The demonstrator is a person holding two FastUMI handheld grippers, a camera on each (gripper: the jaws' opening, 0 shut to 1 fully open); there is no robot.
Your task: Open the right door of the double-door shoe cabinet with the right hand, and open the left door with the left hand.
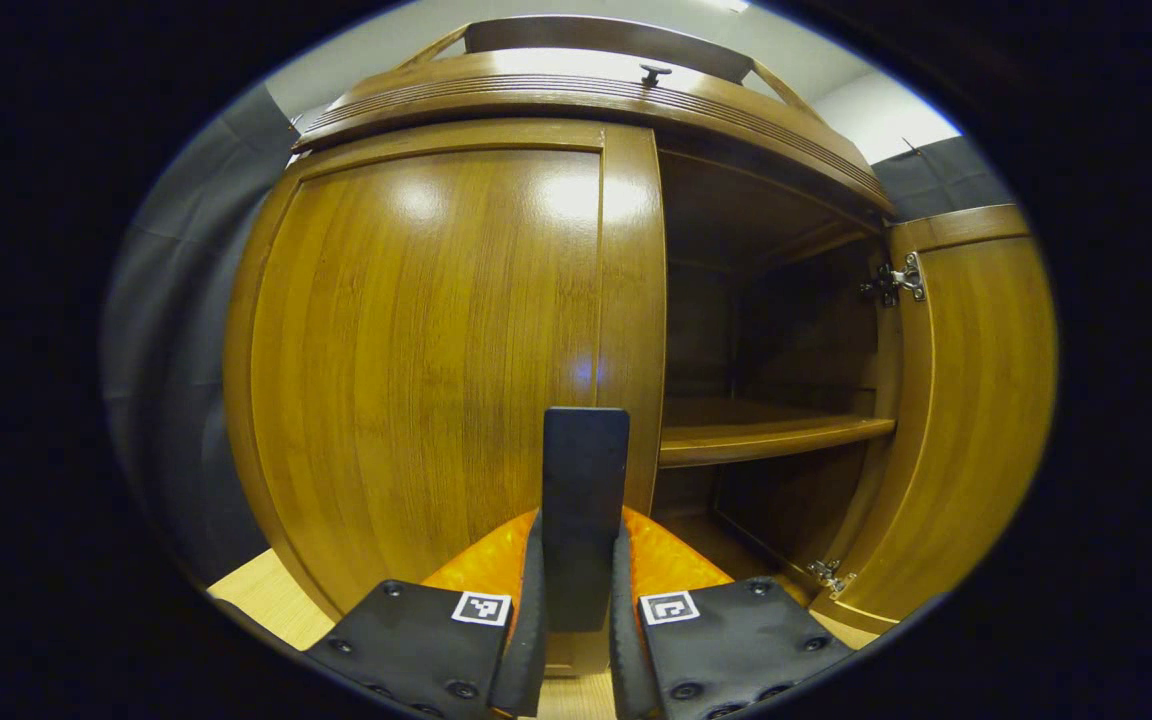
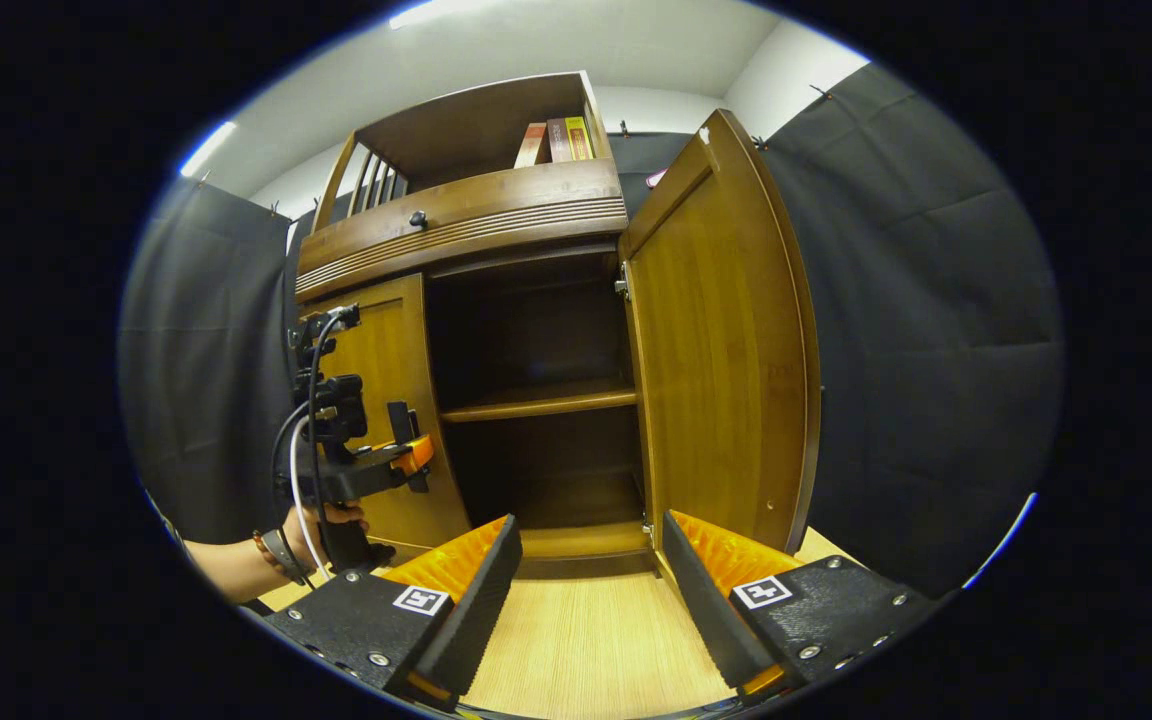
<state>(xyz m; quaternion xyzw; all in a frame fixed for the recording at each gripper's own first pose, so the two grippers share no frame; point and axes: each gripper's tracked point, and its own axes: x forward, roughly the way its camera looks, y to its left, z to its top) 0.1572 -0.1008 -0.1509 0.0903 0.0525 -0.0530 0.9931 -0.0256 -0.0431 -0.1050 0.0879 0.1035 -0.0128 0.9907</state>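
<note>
The brown wooden shoe cabinet's left door (image 1: 436,340) stands closed close in front of the left gripper view. A dark flat handle (image 1: 586,450) sticks out at that door's right edge, and my left gripper (image 1: 581,525) is shut on it, one finger pressing each side. The right door (image 1: 976,400) is swung wide open, showing a dark inside with a shelf (image 1: 766,432). In the right gripper view my right gripper (image 2: 591,525) hangs open and holds nothing, low before the open compartment, just left of the open right door (image 2: 726,350). A hand (image 2: 326,530) holds the left gripper (image 2: 401,440) at the left door (image 2: 386,350).
A drawer with a small knob (image 2: 418,218) runs above the doors. Books (image 2: 556,140) stand in the upper shelf. The floor (image 2: 586,640) is light wood. Black cloth walls (image 2: 916,380) close in both sides, near the open door's outer edge.
</note>
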